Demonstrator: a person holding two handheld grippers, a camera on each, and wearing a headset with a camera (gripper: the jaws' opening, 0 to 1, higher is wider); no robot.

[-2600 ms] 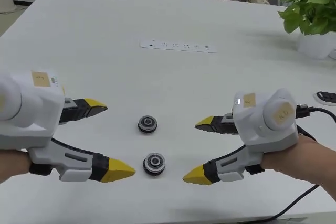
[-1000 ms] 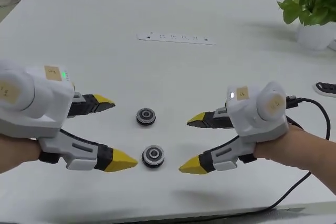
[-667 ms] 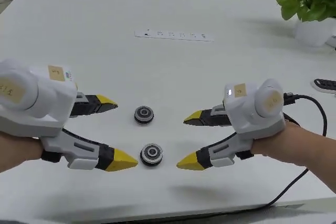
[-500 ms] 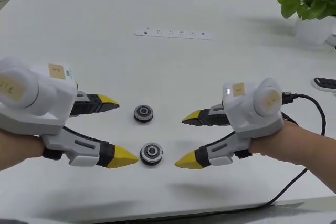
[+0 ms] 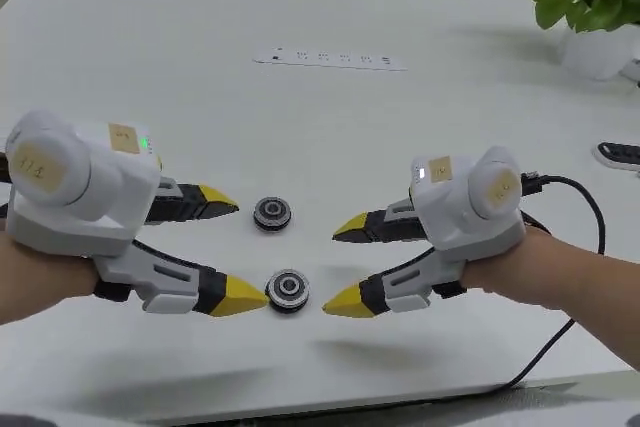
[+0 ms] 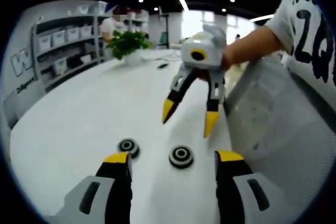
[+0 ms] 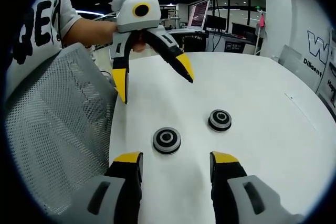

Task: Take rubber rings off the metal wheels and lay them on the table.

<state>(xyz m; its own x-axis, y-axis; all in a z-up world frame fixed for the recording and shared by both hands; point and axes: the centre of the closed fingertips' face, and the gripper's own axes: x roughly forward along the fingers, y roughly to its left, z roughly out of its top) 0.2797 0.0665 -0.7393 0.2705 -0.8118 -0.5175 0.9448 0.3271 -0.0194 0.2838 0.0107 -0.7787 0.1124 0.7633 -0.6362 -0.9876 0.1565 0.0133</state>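
L tool (image 5: 247,252) & R tool (image 5: 333,269) both wide open, empty, either side of near wheel (image 5: 288,289) on white counter (image 5: 400,127). 2nd wheel (image 5: 272,213) just beyond near wheel. Black ring (image 7: 156,140) on near wheel.

Wall sign (image 7: 316,51): big "W" w/ "Diligent" below; rest unreadable.

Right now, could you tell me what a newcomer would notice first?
The left gripper and right gripper, both open with yellow tips, face each other over the white table. Between them lie two small wheels: the near wheel by their lower tips, the far wheel behind it.
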